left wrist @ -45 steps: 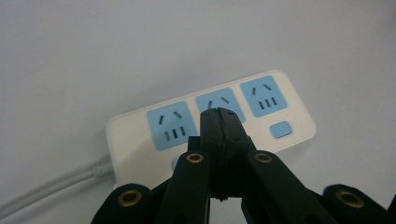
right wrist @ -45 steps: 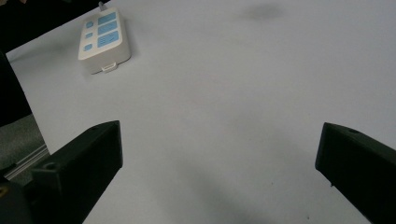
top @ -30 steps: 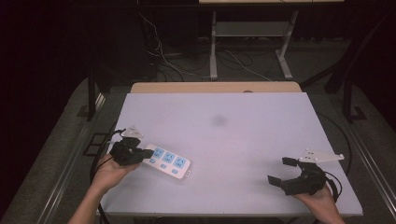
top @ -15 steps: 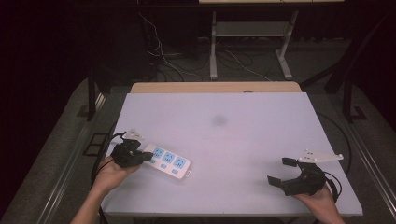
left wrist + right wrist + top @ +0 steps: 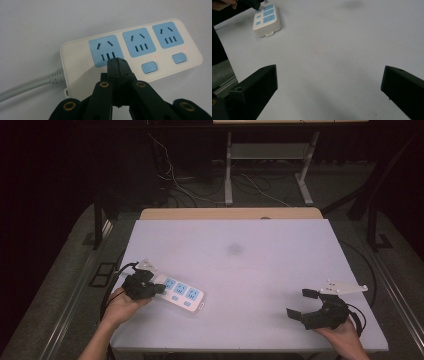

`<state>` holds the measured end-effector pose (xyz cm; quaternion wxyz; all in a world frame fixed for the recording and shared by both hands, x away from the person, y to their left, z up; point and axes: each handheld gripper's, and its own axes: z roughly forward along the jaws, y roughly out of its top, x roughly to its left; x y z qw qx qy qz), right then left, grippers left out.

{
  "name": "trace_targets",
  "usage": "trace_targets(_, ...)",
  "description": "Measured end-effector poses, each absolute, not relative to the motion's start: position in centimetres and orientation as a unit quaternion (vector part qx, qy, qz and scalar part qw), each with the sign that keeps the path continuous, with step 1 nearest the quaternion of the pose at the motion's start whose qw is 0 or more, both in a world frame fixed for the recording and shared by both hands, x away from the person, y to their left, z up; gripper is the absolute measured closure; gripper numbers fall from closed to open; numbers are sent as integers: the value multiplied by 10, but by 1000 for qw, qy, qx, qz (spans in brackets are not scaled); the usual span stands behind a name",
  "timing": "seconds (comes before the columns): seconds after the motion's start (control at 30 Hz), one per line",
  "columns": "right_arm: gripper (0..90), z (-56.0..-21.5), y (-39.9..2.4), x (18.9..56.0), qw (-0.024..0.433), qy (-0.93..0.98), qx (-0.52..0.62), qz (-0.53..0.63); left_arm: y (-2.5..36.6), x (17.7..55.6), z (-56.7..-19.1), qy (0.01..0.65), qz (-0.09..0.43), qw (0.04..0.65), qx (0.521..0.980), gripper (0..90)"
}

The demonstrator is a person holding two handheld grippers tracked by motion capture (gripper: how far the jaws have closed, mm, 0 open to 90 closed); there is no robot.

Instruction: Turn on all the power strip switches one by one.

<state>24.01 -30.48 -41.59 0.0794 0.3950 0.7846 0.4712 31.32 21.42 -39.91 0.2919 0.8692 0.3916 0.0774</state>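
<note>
While the left gripper (image 5: pixel 117 61) sits with its jaws clenched together, tips resting at the lower edge of the first blue socket on the power strip (image 5: pixel 180 294), the step in hand looks like pressing a switch button with the closed tips, so it pays to keep the jaws shut, come straight down on the small blue button (image 5: pixel 149 67) rather than the socket face, and push lightly so the strip does not skid on the table (image 5: pixel 235 270); whether the tips actually touch the plastic I cannot tell. The strip lies at the near left of the table, its grey cord (image 5: pixel 30 86) leaving toward the left. The right gripper (image 5: pixel 314 307) is released, jaws wide apart, holding nothing, well apart at the near right. Counted: one strip, three blue sockets, two buttons visible with two small red lights beside them, and two grippers
</note>
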Motion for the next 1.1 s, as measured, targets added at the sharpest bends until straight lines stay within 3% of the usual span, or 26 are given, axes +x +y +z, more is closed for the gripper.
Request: trace_targets(1.1, 6, -416, -304, 240, 79, 786, 393, 470, 216, 319, -404, 415, 51, 290, 861, 900)
